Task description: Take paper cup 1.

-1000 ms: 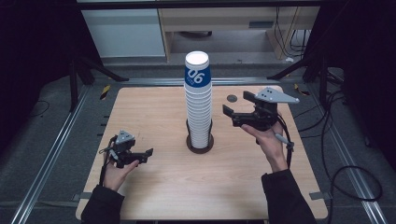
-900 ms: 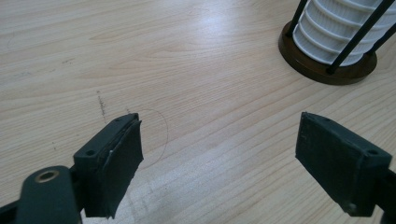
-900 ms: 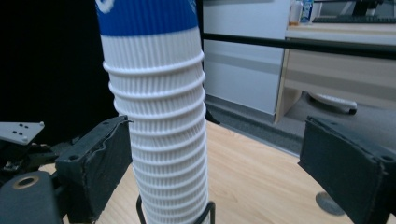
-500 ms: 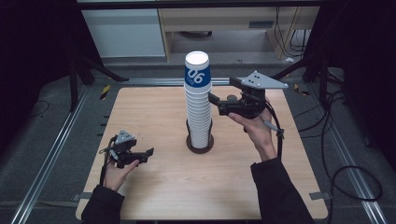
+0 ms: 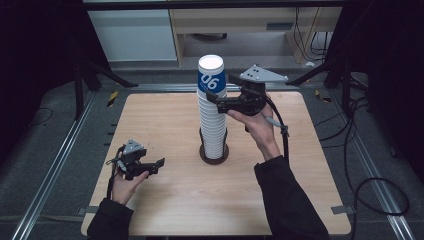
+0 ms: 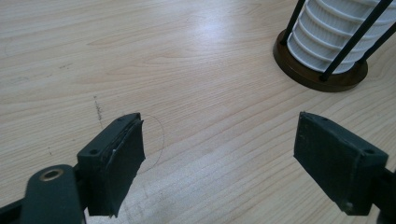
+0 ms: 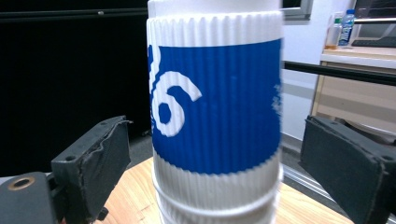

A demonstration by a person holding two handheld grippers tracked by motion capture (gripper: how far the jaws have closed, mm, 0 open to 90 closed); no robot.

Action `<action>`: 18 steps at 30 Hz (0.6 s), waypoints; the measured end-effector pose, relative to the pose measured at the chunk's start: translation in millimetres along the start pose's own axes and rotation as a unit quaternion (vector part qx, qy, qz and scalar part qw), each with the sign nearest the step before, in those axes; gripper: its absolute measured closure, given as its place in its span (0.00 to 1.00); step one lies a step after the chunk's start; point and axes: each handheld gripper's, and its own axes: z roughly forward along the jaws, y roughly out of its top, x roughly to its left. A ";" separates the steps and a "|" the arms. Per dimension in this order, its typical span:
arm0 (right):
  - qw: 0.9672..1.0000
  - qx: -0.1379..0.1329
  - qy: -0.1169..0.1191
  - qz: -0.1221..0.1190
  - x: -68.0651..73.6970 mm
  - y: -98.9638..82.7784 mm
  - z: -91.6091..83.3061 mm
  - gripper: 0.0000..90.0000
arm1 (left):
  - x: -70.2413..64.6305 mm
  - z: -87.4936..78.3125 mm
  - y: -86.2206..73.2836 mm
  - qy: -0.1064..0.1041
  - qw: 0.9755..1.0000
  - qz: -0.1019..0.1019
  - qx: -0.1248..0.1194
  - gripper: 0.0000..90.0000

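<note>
A tall stack of ribbed white paper cups point(image 5: 213, 117), the top one banded blue with white numerals, stands in a round dark-brown holder point(image 5: 214, 153) at the centre of the light wooden table point(image 5: 170, 120). The right gripper point(image 5: 216, 93), at three o'clock of the stack's top, straddles the top cup with jaws apart, just opening, pads off it. The left gripper point(image 5: 159, 164) rests at eight o'clock, jaws open and empty after closing slightly.

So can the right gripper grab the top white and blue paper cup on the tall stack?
Probably yes. The right gripper is up at the top white and blue ribbed paper cup, which sits between its open jaws with gaps on both sides and nothing in between.
</note>
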 end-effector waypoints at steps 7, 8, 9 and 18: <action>1.000 0.006 -0.007 -0.005 1.8 -0.7 18.7 0.10 | -1.9 2.0 -0.7 -0.001 1.000 0.004 0.003 0.17; 1.000 0.008 -0.007 -0.005 1.9 -1.1 21.1 0.11 | -2.3 2.4 -0.8 -0.001 1.000 0.003 0.003 0.17; 1.000 0.008 -0.007 -0.005 1.9 -1.1 21.1 0.11 | -2.3 2.4 -0.8 -0.001 1.000 0.003 0.003 0.17; 1.000 0.014 -0.013 -0.009 0.7 -6.6 34.9 0.18 | -3.2 3.1 -1.2 -0.002 1.000 0.005 0.004 0.17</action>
